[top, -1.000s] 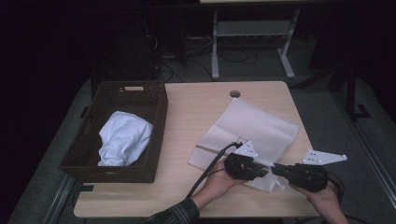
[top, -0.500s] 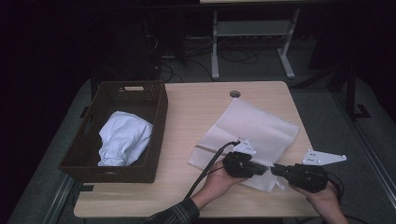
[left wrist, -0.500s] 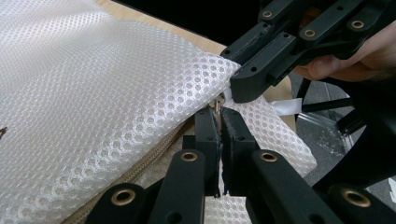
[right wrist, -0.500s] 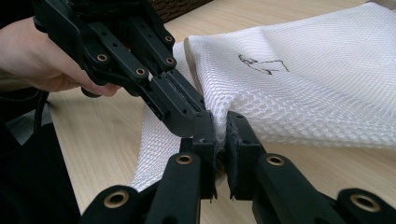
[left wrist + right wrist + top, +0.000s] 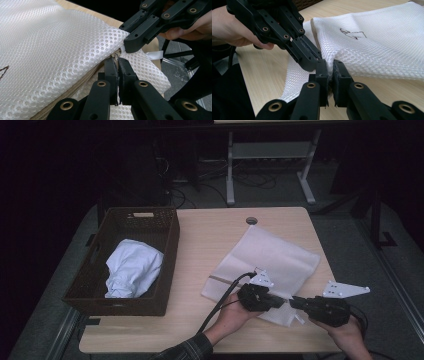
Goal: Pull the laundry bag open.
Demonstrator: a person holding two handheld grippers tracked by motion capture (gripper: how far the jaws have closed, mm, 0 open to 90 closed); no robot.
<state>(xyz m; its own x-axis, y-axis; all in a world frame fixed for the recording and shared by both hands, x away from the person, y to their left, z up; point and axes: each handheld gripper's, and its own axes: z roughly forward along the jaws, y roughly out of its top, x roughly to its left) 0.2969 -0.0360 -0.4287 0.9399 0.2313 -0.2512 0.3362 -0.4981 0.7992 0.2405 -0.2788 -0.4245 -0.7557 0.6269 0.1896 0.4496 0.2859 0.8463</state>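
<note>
We note two containers on the table (image 5: 200, 245): one dark wicker basket (image 5: 170, 250) at the left, holding a single crumpled pale-blue cloth (image 5: 132, 267), and one white mesh laundry bag (image 5: 272, 257) lying flat at the right, near the front edge; whether anything is inside the bag we cannot tell. Count: one basket, one cloth, one bag, two grippers, two hands. In the high view the left gripper (image 5: 280, 302) and the right gripper (image 5: 294, 303) meet tip to tip at the bag's near corner, each held in a hand coming up from the bottom edge. The left gripper view resolves what the high view does not: a beige zipper (image 5: 75, 87) runs along the bag's edge, and the left gripper's jaws are pinched narrow on the zipper pull (image 5: 116, 54) at its end; these jaws have just been closing, with the pull between them. In the same view the right gripper's jaws clamp the mesh corner just beside the pull. The right gripper view shows its own jaws nearly together on a fold of mesh at the corner, the left gripper touching close beside them, and a small dark drawn mark (image 5: 352, 33) on the bag's upper face. The basket's rim shows at the top of that view.
</note>
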